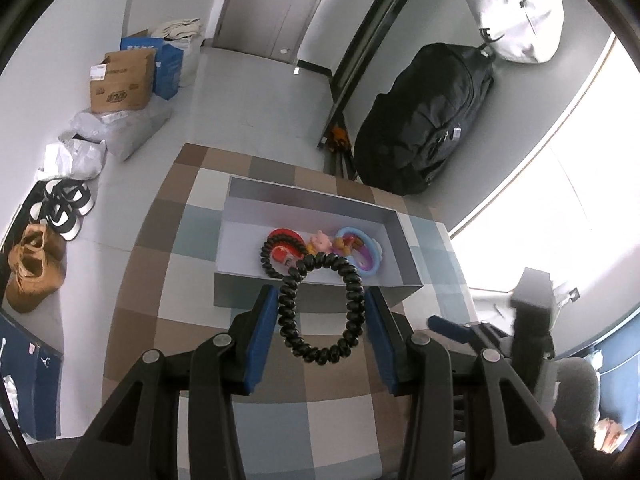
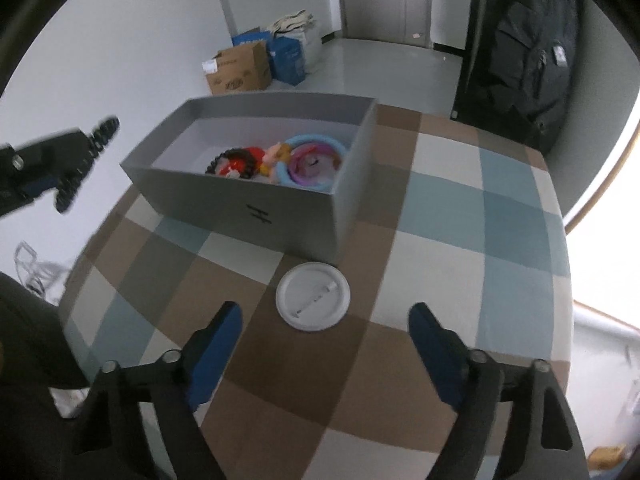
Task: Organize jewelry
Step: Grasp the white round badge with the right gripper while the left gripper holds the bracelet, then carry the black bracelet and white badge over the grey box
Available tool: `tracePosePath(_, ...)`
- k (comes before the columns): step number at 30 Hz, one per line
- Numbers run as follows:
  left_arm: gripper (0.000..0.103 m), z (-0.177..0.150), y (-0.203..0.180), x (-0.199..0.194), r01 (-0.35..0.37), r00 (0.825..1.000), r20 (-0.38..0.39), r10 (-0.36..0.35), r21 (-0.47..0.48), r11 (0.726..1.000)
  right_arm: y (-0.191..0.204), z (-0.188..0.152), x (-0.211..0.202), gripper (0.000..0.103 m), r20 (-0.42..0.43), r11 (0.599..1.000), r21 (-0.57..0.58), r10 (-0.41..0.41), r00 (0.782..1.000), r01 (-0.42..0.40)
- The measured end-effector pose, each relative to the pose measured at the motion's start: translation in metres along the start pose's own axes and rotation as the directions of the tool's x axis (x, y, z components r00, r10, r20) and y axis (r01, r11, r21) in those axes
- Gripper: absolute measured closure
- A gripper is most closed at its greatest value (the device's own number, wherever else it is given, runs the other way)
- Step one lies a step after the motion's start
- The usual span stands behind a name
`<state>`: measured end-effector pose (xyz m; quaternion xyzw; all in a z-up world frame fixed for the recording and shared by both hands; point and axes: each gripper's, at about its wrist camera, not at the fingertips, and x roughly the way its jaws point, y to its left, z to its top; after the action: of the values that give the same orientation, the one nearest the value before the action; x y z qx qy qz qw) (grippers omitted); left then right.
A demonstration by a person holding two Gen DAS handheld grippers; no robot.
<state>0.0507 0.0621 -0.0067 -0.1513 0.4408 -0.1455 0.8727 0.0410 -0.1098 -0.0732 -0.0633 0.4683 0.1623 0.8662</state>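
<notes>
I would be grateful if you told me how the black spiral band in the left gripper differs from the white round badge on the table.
The black spiral band is an open coiled ring; the white round badge is a flat solid disc. The band hangs between the left gripper's pads, near the grey box; the badge lies on the checked cloth, untouched, ahead of the open right gripper. Both are round and outside the box.

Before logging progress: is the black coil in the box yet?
Out. The coil hangs in the left gripper, short of the box.

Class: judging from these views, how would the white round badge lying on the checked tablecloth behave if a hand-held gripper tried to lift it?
The white round badge looks thin and flat, so probably light but hard to pinch off the tablecloth. Its smooth face may slide if pushed. The pin on it could snag the cloth.
</notes>
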Motion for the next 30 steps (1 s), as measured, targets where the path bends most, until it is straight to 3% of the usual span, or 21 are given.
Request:
tracePosePath(2,0.064,0.001,0.004,-0.002,0.012,1.0,0.005,-0.012,-0.011,1.0,0.004,0.002,0.005,0.027,-0.004,1.0,-0.014,-0.027,1.0,0.027)
tracePosePath(10,0.064,0.003,0.009,-0.003,0.021,1.0,-0.003,-0.022,-0.023,0.999,0.016,0.006,0.011,0.061,0.001,0.996,-0.056,-0.064,0.998,0.064)
tracePosePath(22,0.064,0.002,0.008,-0.004,0.015,1.0,-0.001,-0.015,-0.01,1.0,0.02,0.006,0.006,0.061,0.004,0.998,-0.051,-0.029,1.0,0.03)
tracePosePath(30,0.064,0.001,0.006,-0.002,0.008,1.0,-0.006,-0.008,-0.013,1.0,0.023,0.009,-0.005,0.061,0.03,0.998,-0.027,0.063,0.998,-0.062)
